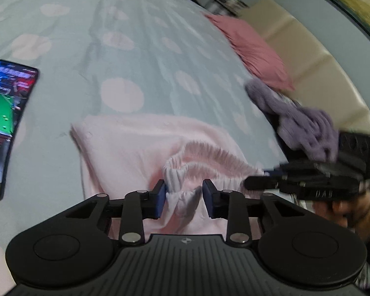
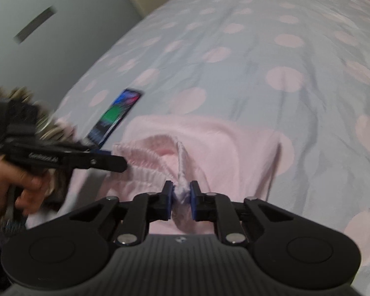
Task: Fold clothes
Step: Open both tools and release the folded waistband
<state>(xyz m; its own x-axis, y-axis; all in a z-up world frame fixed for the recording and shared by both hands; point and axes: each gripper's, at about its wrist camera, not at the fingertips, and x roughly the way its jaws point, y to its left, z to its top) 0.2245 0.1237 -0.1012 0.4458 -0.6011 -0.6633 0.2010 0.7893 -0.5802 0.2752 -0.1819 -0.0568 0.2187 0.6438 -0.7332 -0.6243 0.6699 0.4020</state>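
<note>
A pale pink garment (image 1: 135, 143) with a gathered elastic waistband (image 1: 209, 153) lies on the dotted bed sheet (image 1: 140, 49). My left gripper (image 1: 183, 197) is closed partway on a bunched fold of that waistband, which fills the gap between its blue pads. In the right wrist view my right gripper (image 2: 181, 197) is shut tight on a narrow pinch of the same pink garment (image 2: 209, 143). The left gripper (image 2: 120, 164) shows there from the side at the waistband's left end. The right gripper (image 1: 254, 182) is blurred at the waistband's right end.
A phone (image 1: 5, 123) with a lit screen lies on the sheet left of the garment. A purple fuzzy garment (image 1: 296, 116) and a pink pillow (image 1: 254, 49) sit by the beige headboard (image 1: 320, 61). A person's hand (image 2: 19, 187) holds the left gripper.
</note>
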